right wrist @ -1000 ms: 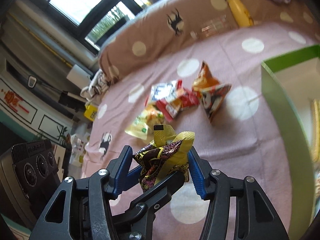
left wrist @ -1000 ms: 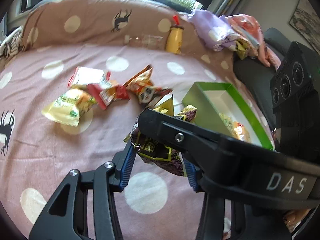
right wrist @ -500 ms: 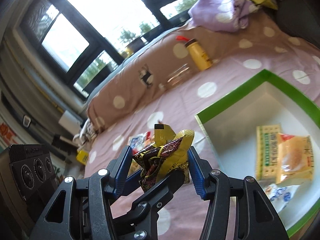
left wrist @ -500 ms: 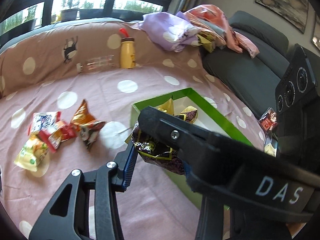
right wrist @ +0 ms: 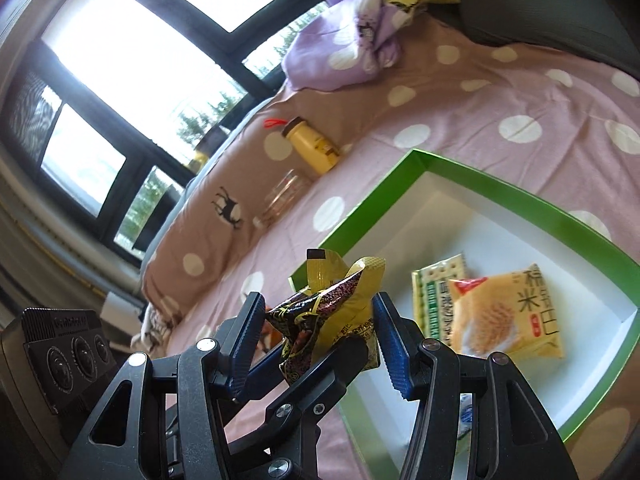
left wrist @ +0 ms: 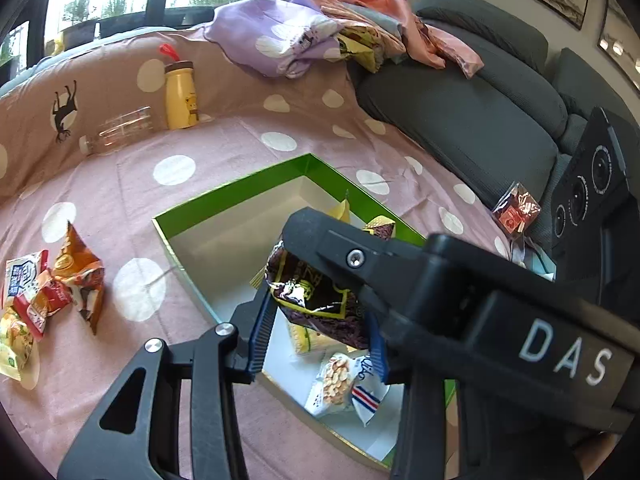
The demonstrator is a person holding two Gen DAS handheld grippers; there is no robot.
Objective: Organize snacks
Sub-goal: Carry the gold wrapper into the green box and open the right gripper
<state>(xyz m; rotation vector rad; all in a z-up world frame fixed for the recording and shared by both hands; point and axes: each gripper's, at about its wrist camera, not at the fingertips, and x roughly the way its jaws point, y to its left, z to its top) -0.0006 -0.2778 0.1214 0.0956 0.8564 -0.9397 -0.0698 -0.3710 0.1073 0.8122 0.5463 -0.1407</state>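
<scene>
A crumpled dark purple and yellow snack packet (left wrist: pixel 316 304) hangs over the green box (left wrist: pixel 232 196), above the packets lying inside it. My left gripper (left wrist: pixel 316 320) is shut on it, blue pads against both sides. The right gripper's black finger (left wrist: pixel 360 256) crosses over the packet's top. In the right wrist view the same packet (right wrist: pixel 332 308) sits between the blue pads of my right gripper (right wrist: pixel 320 312), shut on it, with the left gripper's fingers (right wrist: pixel 320 376) crossing beneath. The box (right wrist: pixel 500 188) holds a yellow rice-cake packet (right wrist: pixel 508 320), a green cracker packet (right wrist: pixel 436 284) and a peanut packet (left wrist: pixel 340 380).
Several loose snack packets (left wrist: pixel 52 292) lie on the pink dotted cover left of the box. A yellow bottle (left wrist: pixel 180 96) and a clear jar (left wrist: pixel 120 130) rest against the raised back. Piled cloth (left wrist: pixel 288 40) and a grey sofa (left wrist: pixel 480 120) are at the right, with a red packet (left wrist: pixel 516 210) beside it.
Both grippers have carried the packet rightward together, from over the cover near the loose snacks to above the green box. Both views have rolled. The grip on the packet looks unchanged.
</scene>
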